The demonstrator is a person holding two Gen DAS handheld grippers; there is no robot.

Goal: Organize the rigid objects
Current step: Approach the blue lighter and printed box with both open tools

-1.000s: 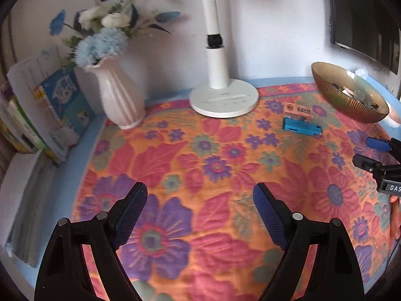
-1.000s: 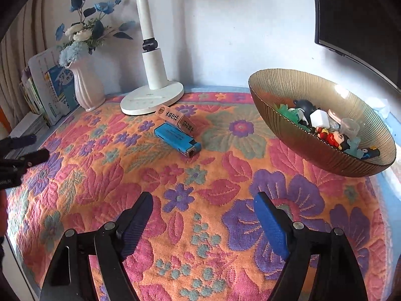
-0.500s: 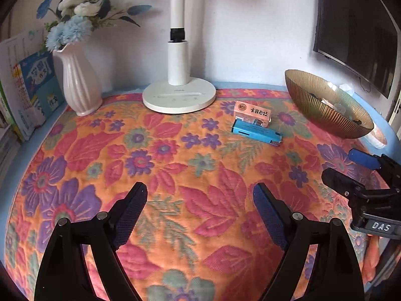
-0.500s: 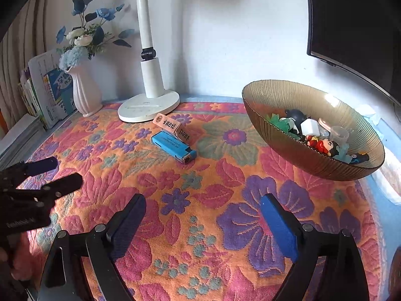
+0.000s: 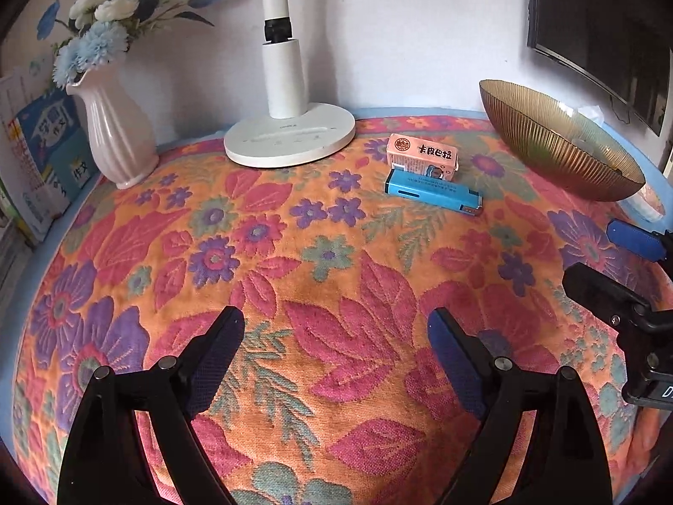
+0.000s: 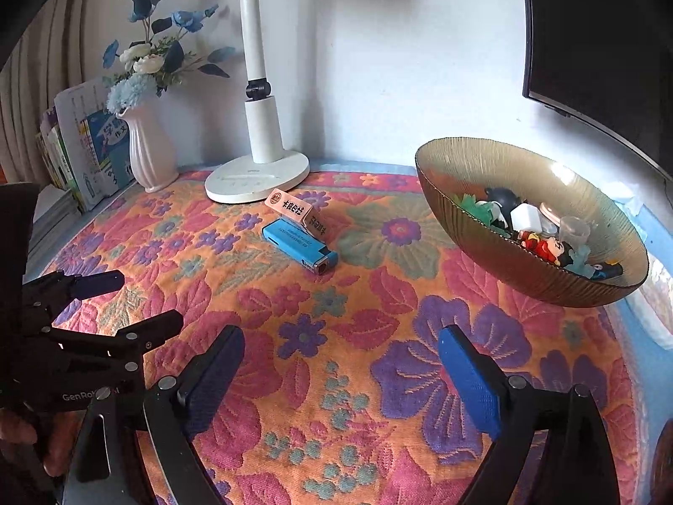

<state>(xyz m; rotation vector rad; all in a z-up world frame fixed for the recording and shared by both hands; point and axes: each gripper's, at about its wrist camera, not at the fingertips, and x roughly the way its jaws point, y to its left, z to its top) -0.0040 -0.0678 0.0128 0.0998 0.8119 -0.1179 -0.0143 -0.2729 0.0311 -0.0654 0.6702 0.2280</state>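
While both grippers — left and right — gape empty, the lighter is best pinched across its narrow sides — clear of the box.

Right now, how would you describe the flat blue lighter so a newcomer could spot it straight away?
Start at the white round lamp base at the back of the flowered cloth. Just in front of it, towards the ribbed amber glass bowl, lies a small pink printed box. The flat blue lighter lies alongside that box, nearer the camera: blue, slimmer, metal-tipped.

On the tablecloth, the box touches the lighter before it, between lamp base and bowl along the back edge.
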